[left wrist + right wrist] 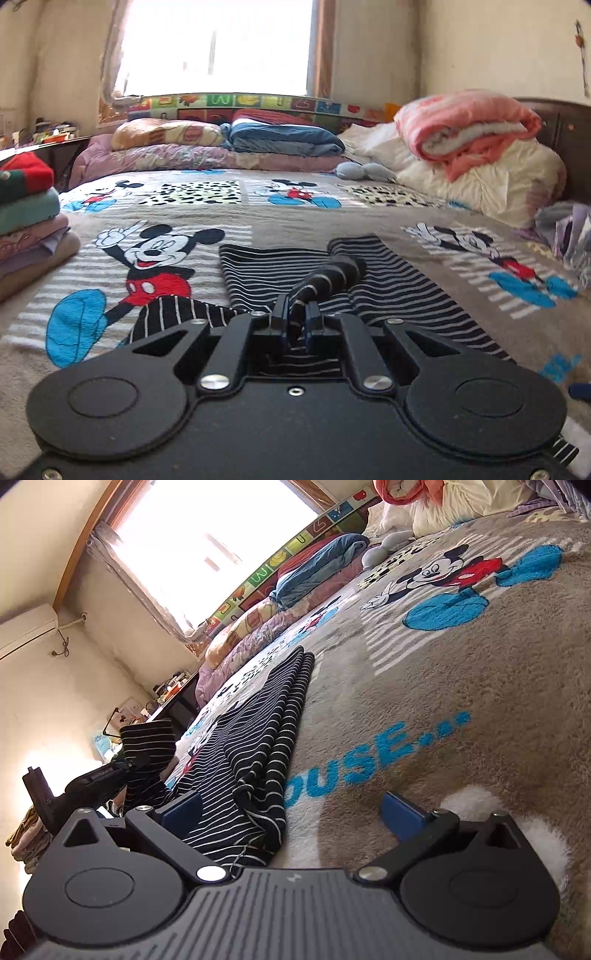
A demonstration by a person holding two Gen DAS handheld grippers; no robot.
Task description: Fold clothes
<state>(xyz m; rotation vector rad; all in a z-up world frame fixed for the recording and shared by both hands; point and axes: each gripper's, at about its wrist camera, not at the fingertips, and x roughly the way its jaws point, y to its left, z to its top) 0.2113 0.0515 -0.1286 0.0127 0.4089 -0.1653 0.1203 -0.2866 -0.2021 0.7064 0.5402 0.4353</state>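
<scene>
**First:** Left wrist view: the left tongs (297, 314) are being held closed on a bunched sleeve of the black striped garment (399, 291), which is lying spread on the Mickey Mouse bedspread (258, 218). A fold is judged to be under way, with the sleeve being lifted clear of the bed.

**Second:** And the right tongs (291, 818)?

**First:** They are being kept wide open, low over the bedspread beside the striped garment's near edge; nothing is being pinched between the blue pads (402, 818).

**Second:** What is being called for next?

**First:** By judgement, the sleeve is to be carried across the body of the garment and laid flat there, while the near edge is being pinned or gripped by the right tongs so the cloth is not dragged.

**Second:** Any containers being used?

**First:** None is being seen. Folded clothes are being kept in a pile of clothes (29, 225) at the bed's left edge, well apart from the striped garment.
</scene>
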